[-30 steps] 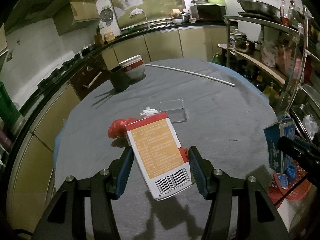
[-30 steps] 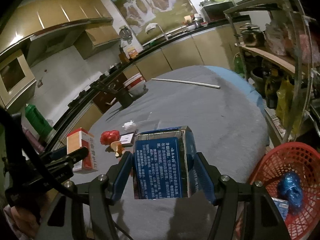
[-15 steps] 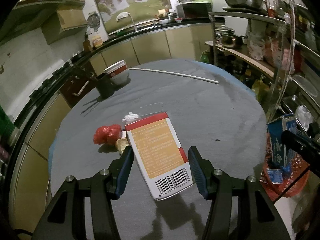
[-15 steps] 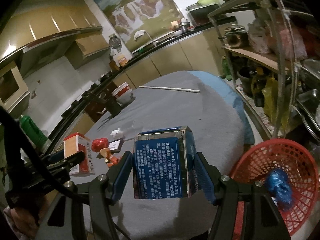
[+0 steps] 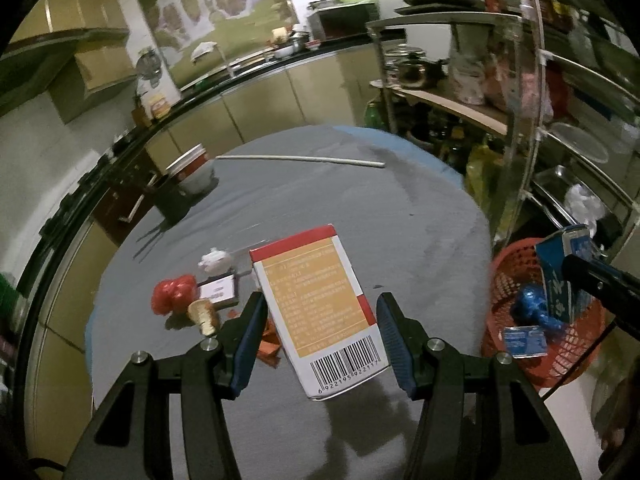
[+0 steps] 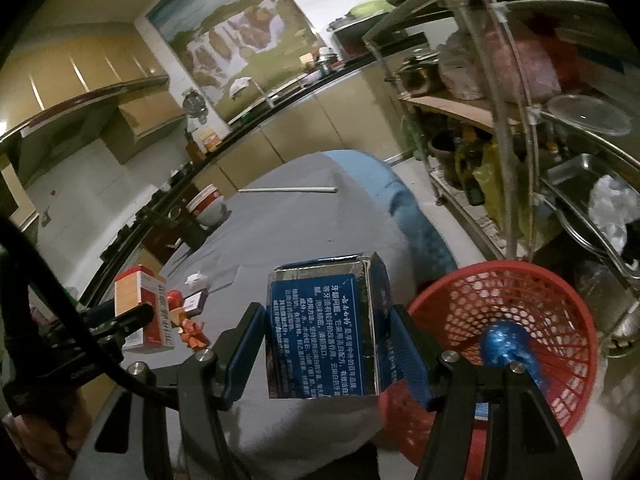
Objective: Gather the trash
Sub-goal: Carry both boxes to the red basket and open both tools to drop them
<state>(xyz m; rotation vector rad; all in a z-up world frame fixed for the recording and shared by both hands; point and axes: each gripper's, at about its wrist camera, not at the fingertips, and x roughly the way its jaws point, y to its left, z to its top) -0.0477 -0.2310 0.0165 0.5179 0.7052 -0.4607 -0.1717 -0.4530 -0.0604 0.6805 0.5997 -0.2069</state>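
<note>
- Landmark: red basket (image 6: 516, 320), standing beyond the right edge of the grey-covered table (image 5: 360, 216).
- Far left of the basket, near the table's far edge: red-and-white bowl (image 5: 192, 168) beside a dark cup (image 5: 172, 200).
- White rod (image 5: 300, 159): lies flat on the table's far side, well apart from the basket.
- Litter cluster on the table, left of the basket: red crumpled wrapper (image 5: 174, 294), white crumpled paper (image 5: 216, 260), small flat box (image 5: 218, 290), gold-coloured piece (image 5: 204, 316), orange scraps (image 5: 270, 346).
- Left gripper (image 5: 318, 340): jaws at medium width, clamped on the orange-and-white carton (image 5: 320, 304), which is tilted and held above the table, left of the basket.
- Right gripper (image 6: 324, 352): jaws at medium width, clamped on the blue carton (image 6: 324, 328), held upright just beside the basket's left rim.
- Inside the basket: blue crumpled wrapper (image 6: 508, 344) and a small blue packet (image 5: 524, 340).
</note>
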